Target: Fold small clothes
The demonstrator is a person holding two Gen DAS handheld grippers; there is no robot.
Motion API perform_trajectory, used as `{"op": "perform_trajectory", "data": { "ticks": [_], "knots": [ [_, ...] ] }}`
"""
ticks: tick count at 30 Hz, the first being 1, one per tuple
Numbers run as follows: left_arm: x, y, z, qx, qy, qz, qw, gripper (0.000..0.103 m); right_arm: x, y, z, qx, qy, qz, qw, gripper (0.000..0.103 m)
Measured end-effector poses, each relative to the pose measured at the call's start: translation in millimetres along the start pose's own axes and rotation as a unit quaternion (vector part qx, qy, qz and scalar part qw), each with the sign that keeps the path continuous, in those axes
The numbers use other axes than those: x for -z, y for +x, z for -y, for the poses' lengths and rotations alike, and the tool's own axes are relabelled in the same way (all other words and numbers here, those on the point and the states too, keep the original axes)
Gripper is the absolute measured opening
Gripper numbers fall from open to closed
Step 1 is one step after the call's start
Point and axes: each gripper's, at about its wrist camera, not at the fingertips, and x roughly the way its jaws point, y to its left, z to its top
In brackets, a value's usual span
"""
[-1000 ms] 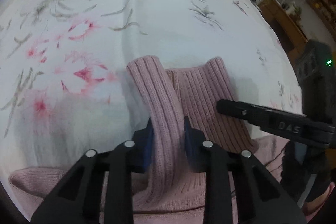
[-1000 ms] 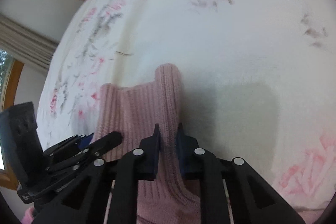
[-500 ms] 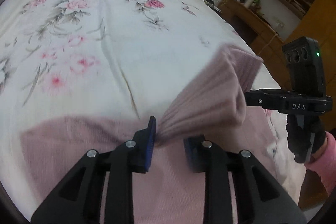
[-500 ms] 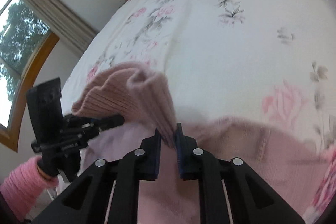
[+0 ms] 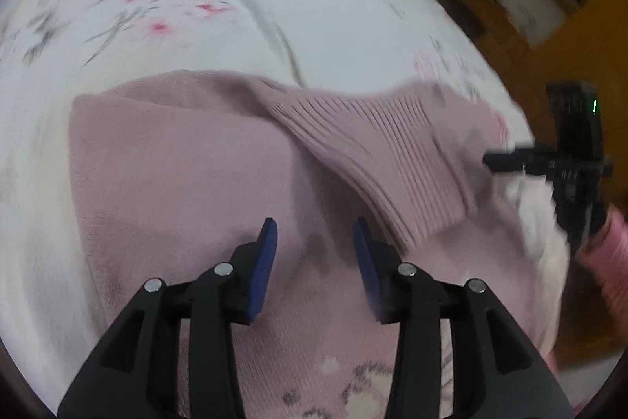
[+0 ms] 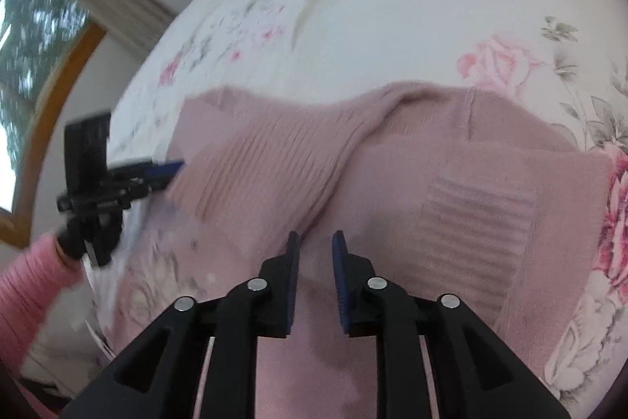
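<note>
With both sleeves [image 5: 376, 160] laid across the sweater [image 5: 176, 175] near the bed's [image 5: 196, 38] front edge, left tongs [image 5: 314, 234] and right tongs [image 6: 316, 248] gape empty; body folds remain.

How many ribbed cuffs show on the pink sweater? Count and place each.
2. One ribbed cuff lies across the pink sweater's left half; the other lies flat on its right half. Hem ribbing may be hidden.

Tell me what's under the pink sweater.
The sweater lies on a floral bedspread, visible around its edges. Its ribbed sleeve is folded across the body. Whatever else lies beneath is covered.
</note>
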Motion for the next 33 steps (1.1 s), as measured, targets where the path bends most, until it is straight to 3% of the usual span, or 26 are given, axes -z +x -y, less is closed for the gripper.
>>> {"op": "perform_trajectory", "data": {
  "ticks": [2, 3, 6, 9, 10, 14, 16, 21, 23, 24, 25, 28, 30, 33],
  "knots": [
    [-12.8, 0.3, -7.4, 0.021, -0.034, 0.022, 0.9990, 0.041, -16.0, 4.1, 9.4, -0.018, 0.038, 0.012, 0.999, 0.027],
    [-19.2, 2.4, -8.7, 0.028, -0.046, 0.030, 0.9981, 0.047, -25.6, 9.5, 14.6, -0.024, 0.059, 0.015, 0.998, 0.031],
    [-40.8, 26.7, -15.3, 0.044, -0.098, 0.019, 0.9940, 0.050, -44.2, 30.6, 26.2, -0.038, 0.103, 0.003, 0.994, 0.037],
    [-51.3, 52.3, -22.8, 0.040, -0.132, 0.008, 0.9904, 0.046, -55.8, 55.1, 38.8, -0.044, 0.143, -0.014, 0.989, 0.038],
    [-53.8, 56.6, -23.6, 0.041, -0.138, 0.011, 0.9896, 0.036, -59.8, 61.1, 41.8, -0.048, 0.151, -0.016, 0.987, 0.038],
    [-51.6, 63.5, -18.2, 0.025, -0.130, 0.023, 0.9909, 0.025, -71.3, 70.0, 44.6, -0.008, 0.143, -0.010, 0.990, 0.013],
    [-49.2, 64.4, -16.8, -0.001, -0.110, 0.017, 0.9938, 0.020, -72.4, 69.7, 49.1, 0.006, 0.147, -0.004, 0.989, 0.012],
    [-40.9, 48.0, -22.4, 0.013, -0.122, 0.017, 0.9923, 0.020, -56.4, 50.5, 45.7, -0.003, 0.140, 0.007, 0.990, 0.016],
    [-32.1, 32.8, -16.1, 0.024, -0.113, 0.022, 0.9930, 0.026, -44.9, 34.8, 38.5, -0.030, 0.141, 0.012, 0.990, 0.018],
    [-29.7, 27.9, -11.4, 0.023, -0.108, 0.024, 0.9936, 0.034, -39.5, 29.5, 34.9, -0.037, 0.138, 0.010, 0.990, 0.021],
    [-27.3, 23.6, -4.8, 0.019, -0.104, 0.024, 0.9941, 0.044, -30.4, 23.4, 29.0, -0.040, 0.131, 0.002, 0.991, 0.025],
    [-9.5, 17.3, 12.2, 0.012, -0.098, 0.009, 0.9950, 0.054, -8.2, 21.6, 17.2, -0.033, 0.121, -0.023, 0.992, 0.034],
    [3.9, 20.2, 18.5, 0.003, -0.103, -0.016, 0.9945, 0.057, 1.1, 30.1, 14.1, -0.034, 0.128, -0.041, 0.990, 0.034],
    [17.5, 25.5, 16.3, 0.032, -0.133, -0.032, 0.9901, 0.055, 13.0, 40.2, 18.6, -0.047, 0.145, -0.055, 0.987, 0.033]
  ]
}}
